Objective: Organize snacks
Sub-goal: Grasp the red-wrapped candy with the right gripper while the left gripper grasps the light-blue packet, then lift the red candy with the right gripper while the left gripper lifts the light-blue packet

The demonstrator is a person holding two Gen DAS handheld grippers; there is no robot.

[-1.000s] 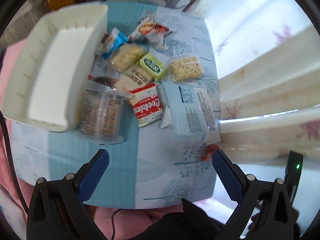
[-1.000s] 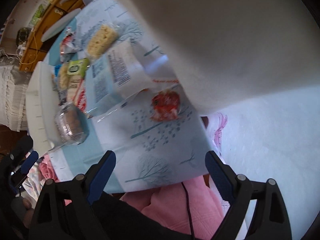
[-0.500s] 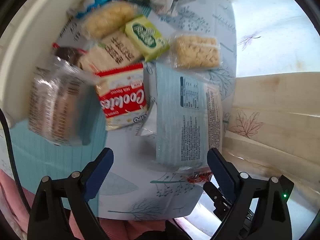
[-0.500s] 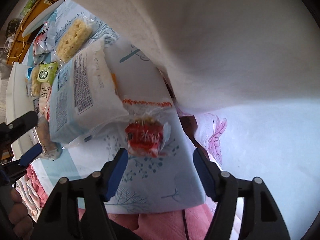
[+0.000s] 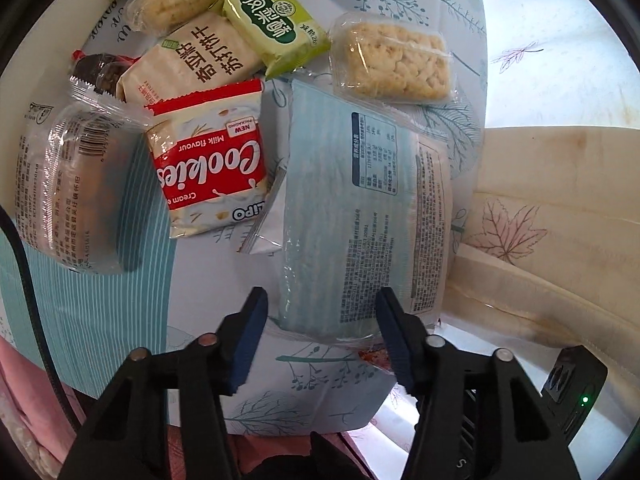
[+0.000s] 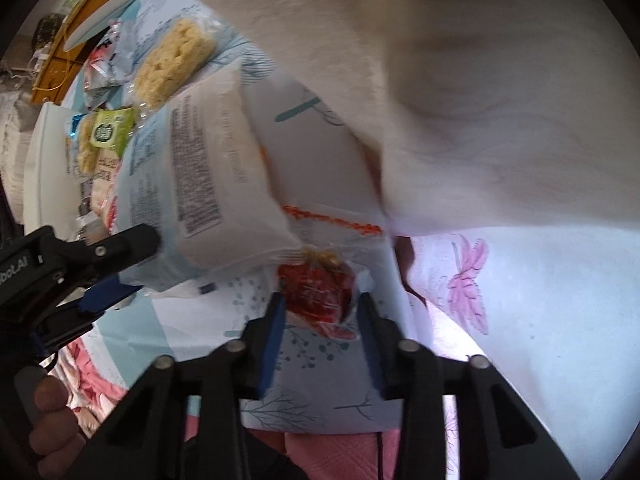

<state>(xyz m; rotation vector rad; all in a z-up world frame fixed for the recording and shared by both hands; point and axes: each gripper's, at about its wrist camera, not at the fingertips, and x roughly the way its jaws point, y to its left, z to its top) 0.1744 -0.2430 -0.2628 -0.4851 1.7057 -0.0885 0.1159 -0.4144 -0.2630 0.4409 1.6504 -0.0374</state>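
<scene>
Small red clear-wrapped snack (image 6: 318,294) lies at near edge of tree-print worktop (image 6: 304,396), between my right gripper (image 6: 320,316) pads; whether they touch the wrapper, I cannot tell. Large pale-blue snack bag (image 5: 360,216) just left of it. My left gripper (image 5: 320,320) is spread wide at the bag's near end, not touching. Red-and-white Cookies packet (image 5: 208,160) sits left of the bag, rice-crisp bar in clear tray (image 5: 394,62) at far side.
</scene>
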